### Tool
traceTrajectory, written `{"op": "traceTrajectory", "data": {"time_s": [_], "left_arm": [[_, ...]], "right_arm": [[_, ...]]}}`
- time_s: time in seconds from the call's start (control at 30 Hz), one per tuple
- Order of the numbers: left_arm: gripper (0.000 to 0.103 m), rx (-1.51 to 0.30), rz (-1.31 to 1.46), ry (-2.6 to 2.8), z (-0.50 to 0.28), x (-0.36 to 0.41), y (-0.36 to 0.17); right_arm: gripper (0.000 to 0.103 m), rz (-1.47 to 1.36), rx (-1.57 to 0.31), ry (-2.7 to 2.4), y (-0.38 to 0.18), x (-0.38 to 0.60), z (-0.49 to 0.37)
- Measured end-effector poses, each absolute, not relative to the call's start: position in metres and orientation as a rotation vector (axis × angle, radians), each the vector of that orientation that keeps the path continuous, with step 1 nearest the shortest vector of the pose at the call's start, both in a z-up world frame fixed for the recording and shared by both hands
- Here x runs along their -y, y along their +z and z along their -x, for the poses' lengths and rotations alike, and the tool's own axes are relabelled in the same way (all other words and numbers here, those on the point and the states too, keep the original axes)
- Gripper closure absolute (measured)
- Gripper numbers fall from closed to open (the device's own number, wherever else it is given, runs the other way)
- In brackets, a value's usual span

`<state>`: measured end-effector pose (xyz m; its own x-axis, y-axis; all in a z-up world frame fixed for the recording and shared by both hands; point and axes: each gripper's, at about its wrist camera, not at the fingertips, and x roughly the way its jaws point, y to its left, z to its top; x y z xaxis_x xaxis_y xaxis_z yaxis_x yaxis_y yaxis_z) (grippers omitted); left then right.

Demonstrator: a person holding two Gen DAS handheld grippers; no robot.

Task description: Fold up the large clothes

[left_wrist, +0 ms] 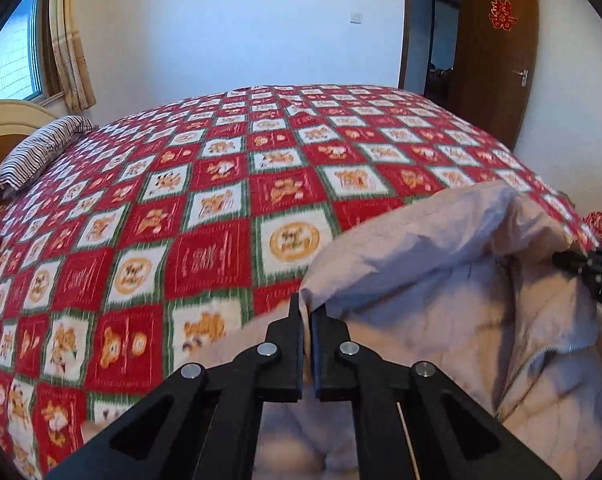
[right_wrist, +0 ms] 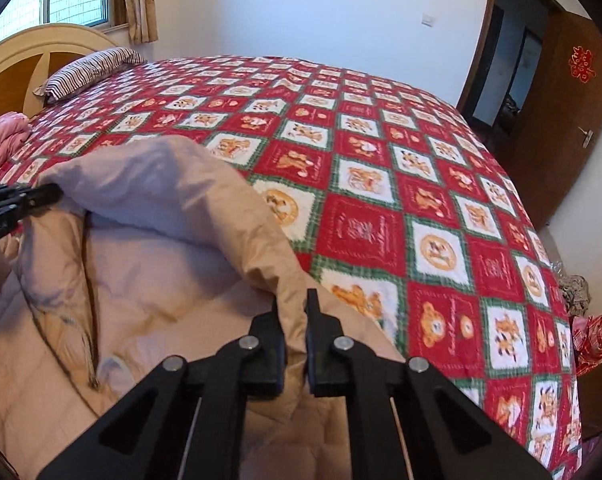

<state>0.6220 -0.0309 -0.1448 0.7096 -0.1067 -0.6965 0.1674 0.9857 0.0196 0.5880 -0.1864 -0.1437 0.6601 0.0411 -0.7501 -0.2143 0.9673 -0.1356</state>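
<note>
A large beige quilted coat [left_wrist: 453, 280] lies on the near part of a bed with a red, white and green patterned blanket [left_wrist: 221, 184]. My left gripper [left_wrist: 305, 312] is shut on the coat's left edge, a fold of fabric pinched between its black fingers. In the right wrist view the same coat [right_wrist: 161, 240] fills the lower left, and my right gripper [right_wrist: 293, 308] is shut on its right edge. Each gripper shows in the other's view: the right gripper [left_wrist: 581, 264] at the far right, the left gripper [right_wrist: 25, 200] at the far left. The held edge is raised and curls over.
A striped pillow [left_wrist: 37, 152] and cream headboard [right_wrist: 41, 56] stand at the bed's left end, with pink bedding [right_wrist: 1, 136] beside them. A brown door [left_wrist: 497, 52] stands open at the right. The blanket [right_wrist: 421, 184] stretches beyond the coat.
</note>
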Motion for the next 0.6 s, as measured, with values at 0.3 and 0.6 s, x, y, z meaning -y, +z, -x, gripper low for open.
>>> {"op": "traceTrajectory", "data": {"time_s": [0.3,0.6], "left_arm": [[0.102,-0.825,-0.127,-0.129,-0.611,0.033,-0.184],[0.101,-0.824,-0.135,-0.087,-0.597,0.032,-0.163]], "right_arm": [[0.096,0.237,-0.856,0.107,-0.177,0.196,-0.576],[0.096,0.279,-0.858,0.079,-0.192,0.195,-0.572]]}}
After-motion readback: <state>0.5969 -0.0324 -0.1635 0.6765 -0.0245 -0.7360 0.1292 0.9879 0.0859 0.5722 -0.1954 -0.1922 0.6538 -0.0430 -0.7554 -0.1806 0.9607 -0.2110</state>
